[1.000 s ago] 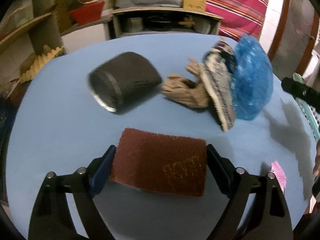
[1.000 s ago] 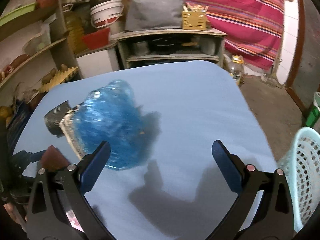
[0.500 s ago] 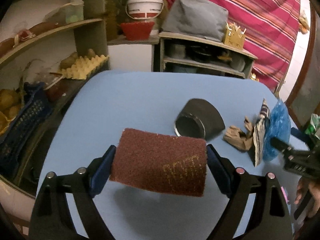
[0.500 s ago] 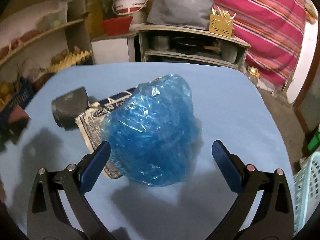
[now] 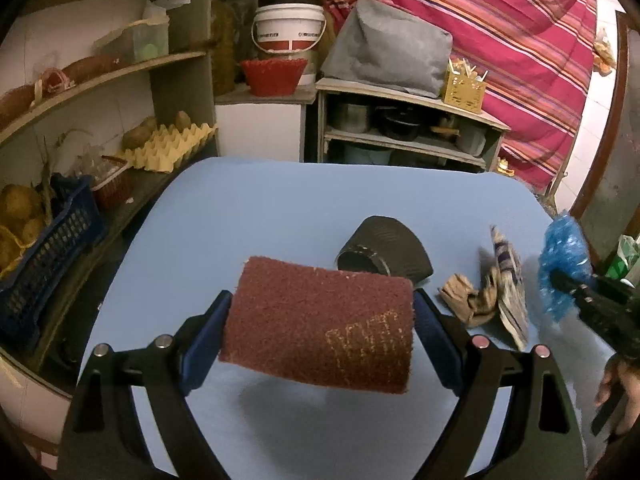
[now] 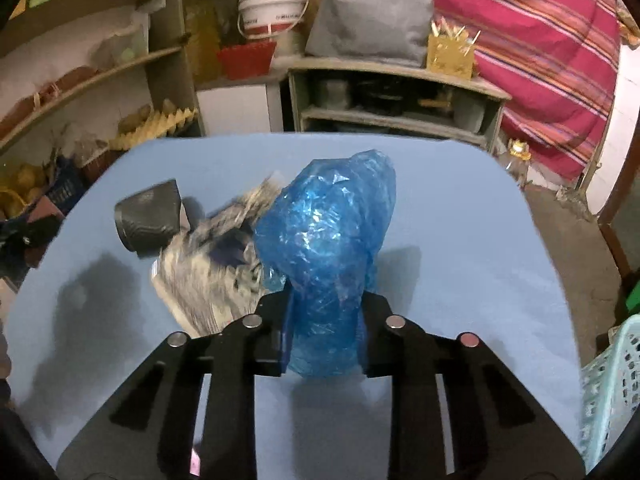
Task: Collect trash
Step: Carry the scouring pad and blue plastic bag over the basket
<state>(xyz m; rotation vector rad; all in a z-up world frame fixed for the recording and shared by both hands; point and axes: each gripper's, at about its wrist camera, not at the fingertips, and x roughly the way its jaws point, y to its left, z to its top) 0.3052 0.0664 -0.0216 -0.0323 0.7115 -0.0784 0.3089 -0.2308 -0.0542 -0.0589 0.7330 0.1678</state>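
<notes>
right gripper [image 6: 325, 336] now clamping blue bag [image 6: 328, 248] — apparently lifted

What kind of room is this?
Probably a home kitchen or pantry: cooking pots on a low shelf, egg trays and potatoes on side shelves, behind a blue table.

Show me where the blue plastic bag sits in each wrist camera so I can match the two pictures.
Left wrist view: the blue plastic bag is at the far right edge, pinched in the right gripper above the table.
Right wrist view: the blue plastic bag fills the centre, standing up between the closed fingers of the right gripper.
Shared landmark: the dark cup lying on its side, to the bag's left in both.
</notes>
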